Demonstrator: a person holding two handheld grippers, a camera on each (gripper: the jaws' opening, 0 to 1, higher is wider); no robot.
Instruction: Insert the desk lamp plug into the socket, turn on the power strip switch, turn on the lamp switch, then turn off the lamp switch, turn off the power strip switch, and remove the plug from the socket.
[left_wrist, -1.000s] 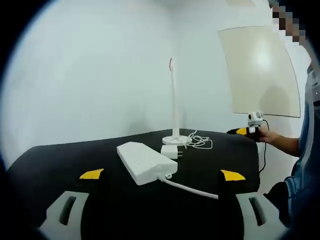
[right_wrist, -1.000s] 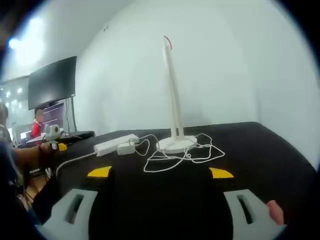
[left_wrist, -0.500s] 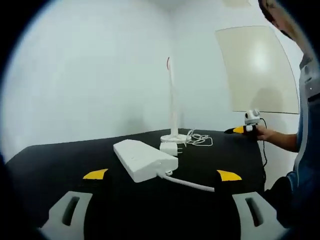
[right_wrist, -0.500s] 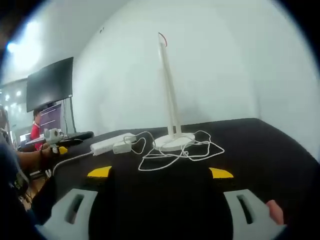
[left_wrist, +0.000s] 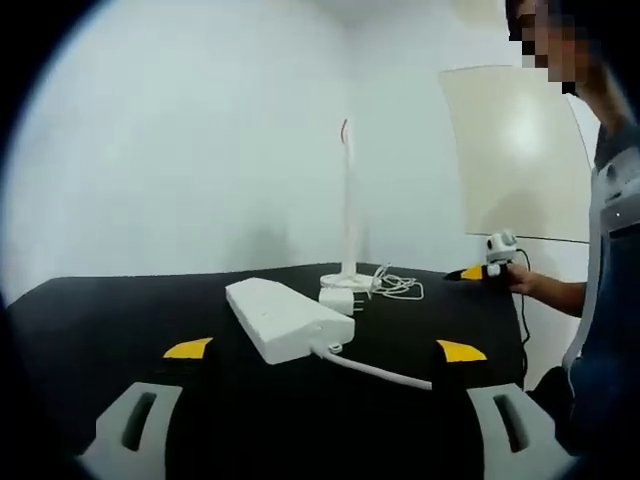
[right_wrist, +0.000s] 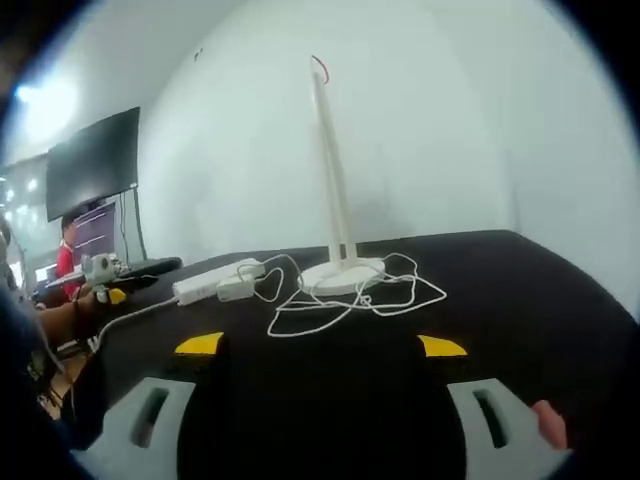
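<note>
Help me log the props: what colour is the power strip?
White; the power strip shows best in the left gripper view, on the black table.

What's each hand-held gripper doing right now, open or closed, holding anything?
Left hand-held gripper: open, holding nothing.
Right hand-held gripper: open, holding nothing.

The black counter (left_wrist: 120, 310) looks matt, like cloth or felt, without sheen. The white oblong plastic power strip (left_wrist: 285, 320) is smooth with a soft satin finish, as is the white square plastic plug (left_wrist: 337, 301). The slim white desk lamp (right_wrist: 331, 180) looks like smooth, faintly glossy plastic or painted metal. The thin white cord (right_wrist: 345, 305) looks like smooth rubbery plastic.
</note>
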